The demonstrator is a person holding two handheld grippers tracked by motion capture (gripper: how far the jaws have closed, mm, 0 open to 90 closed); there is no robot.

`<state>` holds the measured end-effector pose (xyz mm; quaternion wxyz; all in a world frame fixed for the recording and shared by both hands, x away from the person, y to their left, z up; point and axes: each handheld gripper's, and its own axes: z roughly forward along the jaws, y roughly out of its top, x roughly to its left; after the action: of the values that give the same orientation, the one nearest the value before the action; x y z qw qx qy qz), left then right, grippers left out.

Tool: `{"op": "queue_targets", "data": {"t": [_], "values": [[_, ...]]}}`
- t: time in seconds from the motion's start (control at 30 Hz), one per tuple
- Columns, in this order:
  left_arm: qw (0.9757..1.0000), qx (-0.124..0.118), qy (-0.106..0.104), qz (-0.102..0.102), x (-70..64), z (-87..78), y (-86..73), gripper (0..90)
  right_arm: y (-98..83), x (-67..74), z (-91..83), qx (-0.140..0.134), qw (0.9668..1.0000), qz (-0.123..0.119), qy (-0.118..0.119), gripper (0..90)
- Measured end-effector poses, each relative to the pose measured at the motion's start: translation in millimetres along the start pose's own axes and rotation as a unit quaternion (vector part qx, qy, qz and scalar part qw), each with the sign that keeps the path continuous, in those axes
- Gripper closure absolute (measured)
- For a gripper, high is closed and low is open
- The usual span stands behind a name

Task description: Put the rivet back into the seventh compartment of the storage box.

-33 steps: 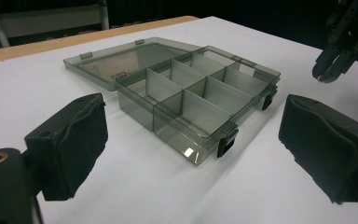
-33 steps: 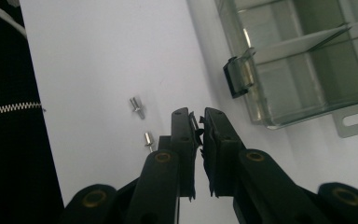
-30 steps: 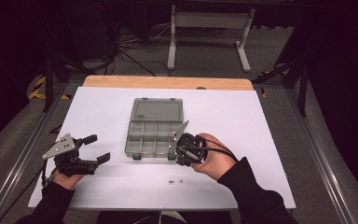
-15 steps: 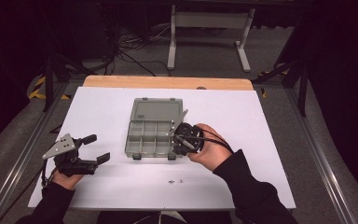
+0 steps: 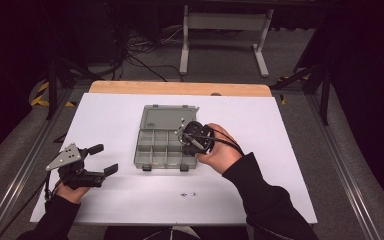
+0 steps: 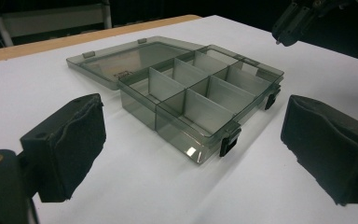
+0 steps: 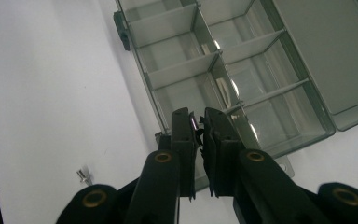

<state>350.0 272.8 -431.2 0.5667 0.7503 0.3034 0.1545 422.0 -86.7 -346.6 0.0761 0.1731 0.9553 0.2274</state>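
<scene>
On the bench's left my left tongs (image 5: 101, 160) rest released. At the middle lies the compartment box (image 5: 164, 145) (lid flat open); over its right edge my right tongs (image 7: 198, 122) pinch a small screw (image 7: 194, 123).

The right hand-held gripper (image 5: 186, 134) has moved away from the person along the right side of the organizer box (image 5: 166, 137). One second ago it sat at the box's near right corner, close to the front latches. It now hangs over the compartments on the right side of the box, nearer the open lid (image 5: 169, 116). The right hand (image 5: 219, 150) and sleeve have extended further across the surface (image 5: 290, 165) with it.
</scene>
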Motion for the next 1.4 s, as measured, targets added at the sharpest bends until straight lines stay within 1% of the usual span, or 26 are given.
{"op": "queue_targets", "data": {"t": [0.23,0.27,0.5,0.63,0.93,1.03,1.4], "values": [[1.0000,0.000,0.004,0.001,0.1,0.4,-0.2,6.5,8.4,-3.9,4.8,-0.004,1.0000,0.001,0.001,83.1],[1.0000,-0.001,0.003,-0.001,0.1,0.4,-0.2,6.4,10.3,-6.8,7.4,-0.004,1.0000,0.003,0.001,83.1],[1.0000,0.000,0.004,0.000,0.3,0.3,-0.3,6.4,15.4,-13.8,13.1,-0.004,1.0000,0.007,-0.004,83.1],[1.0000,0.000,0.004,-0.001,0.6,0.1,-0.3,6.3,16.4,-16.7,20.3,-0.002,0.9999,0.011,0.000,83.1],[1.0000,0.001,0.003,0.000,0.6,1.0,-0.6,6.3,17.3,-17.3,38.2,0.008,0.9998,0.014,0.013,83.1],[1.0000,0.001,0.003,0.000,0.5,0.9,-0.6,6.3,18.2,-17.8,42.4,0.010,0.9998,0.011,0.015,83.1],[1.0000,0.001,0.003,0.001,0.6,0.8,-0.6,6.3,19.6,-17.9,57.9,0.025,0.9994,0.013,0.021,83.1]]}}
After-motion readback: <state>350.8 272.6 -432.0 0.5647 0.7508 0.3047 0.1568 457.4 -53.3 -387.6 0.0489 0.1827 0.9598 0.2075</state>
